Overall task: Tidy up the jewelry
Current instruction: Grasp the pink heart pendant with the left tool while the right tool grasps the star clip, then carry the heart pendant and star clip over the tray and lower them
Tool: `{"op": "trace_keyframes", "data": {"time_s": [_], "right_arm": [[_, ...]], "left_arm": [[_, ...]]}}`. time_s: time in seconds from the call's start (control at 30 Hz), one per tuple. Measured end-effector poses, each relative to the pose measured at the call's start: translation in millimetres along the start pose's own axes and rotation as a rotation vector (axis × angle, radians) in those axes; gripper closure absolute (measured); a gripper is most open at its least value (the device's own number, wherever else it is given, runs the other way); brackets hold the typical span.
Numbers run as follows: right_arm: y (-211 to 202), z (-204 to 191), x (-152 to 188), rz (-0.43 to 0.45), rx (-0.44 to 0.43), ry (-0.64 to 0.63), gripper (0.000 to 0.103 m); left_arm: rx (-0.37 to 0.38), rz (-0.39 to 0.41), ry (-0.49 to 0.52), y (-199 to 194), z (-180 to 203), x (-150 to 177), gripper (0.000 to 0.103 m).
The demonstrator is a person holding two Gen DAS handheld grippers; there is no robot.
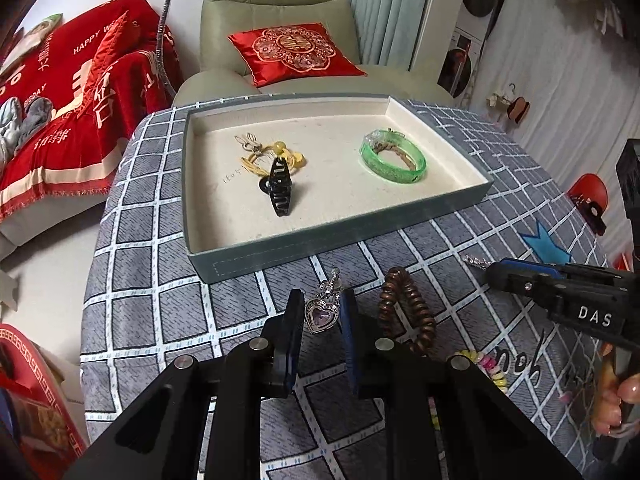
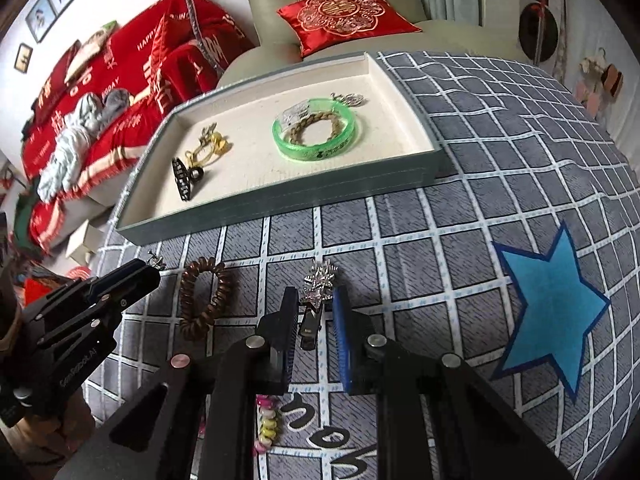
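My left gripper (image 1: 321, 300) is shut on a silver pendant with a purple heart stone (image 1: 321, 316), just above the checked tablecloth in front of the tray. My right gripper (image 2: 315, 294) is shut on a sparkly silver star hair clip (image 2: 318, 280), close over the cloth. The grey-green tray (image 1: 256, 264) (image 2: 280, 204) with a cream lining holds a black hair claw (image 1: 280, 188), a yellow hair tie (image 1: 272, 156) and a green bangle (image 1: 392, 156) (image 2: 316, 130) around a brown braided band. In the left wrist view the right gripper (image 1: 492, 270) enters from the right.
A brown coil hair tie (image 1: 408, 308) (image 2: 204, 296) lies on the cloth between the grippers. A pastel bead bracelet (image 1: 492, 368) (image 2: 268, 420) lies nearer me. A blue star (image 2: 552, 308) is printed on the cloth at right. A green armchair with a red cushion (image 1: 296, 52) stands behind the table.
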State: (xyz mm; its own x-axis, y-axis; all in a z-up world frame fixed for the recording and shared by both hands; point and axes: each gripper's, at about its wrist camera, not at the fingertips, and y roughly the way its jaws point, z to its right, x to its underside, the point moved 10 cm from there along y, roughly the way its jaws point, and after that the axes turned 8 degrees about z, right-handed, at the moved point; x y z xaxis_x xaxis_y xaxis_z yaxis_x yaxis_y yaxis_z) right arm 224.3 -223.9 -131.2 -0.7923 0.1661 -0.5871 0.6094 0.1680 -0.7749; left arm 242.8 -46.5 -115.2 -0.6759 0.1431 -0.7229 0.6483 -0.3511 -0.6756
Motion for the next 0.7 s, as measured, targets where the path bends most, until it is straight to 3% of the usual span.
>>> {"op": "trace_keyframes", "data": {"time_s": [0.7], "right_arm": [[-42, -14, -74, 0.132, -0.112, 0.021, 0.084]], "left_arm": [[-0.03, 0.115, -0.052, -29, -27, -84, 0.068]]}}
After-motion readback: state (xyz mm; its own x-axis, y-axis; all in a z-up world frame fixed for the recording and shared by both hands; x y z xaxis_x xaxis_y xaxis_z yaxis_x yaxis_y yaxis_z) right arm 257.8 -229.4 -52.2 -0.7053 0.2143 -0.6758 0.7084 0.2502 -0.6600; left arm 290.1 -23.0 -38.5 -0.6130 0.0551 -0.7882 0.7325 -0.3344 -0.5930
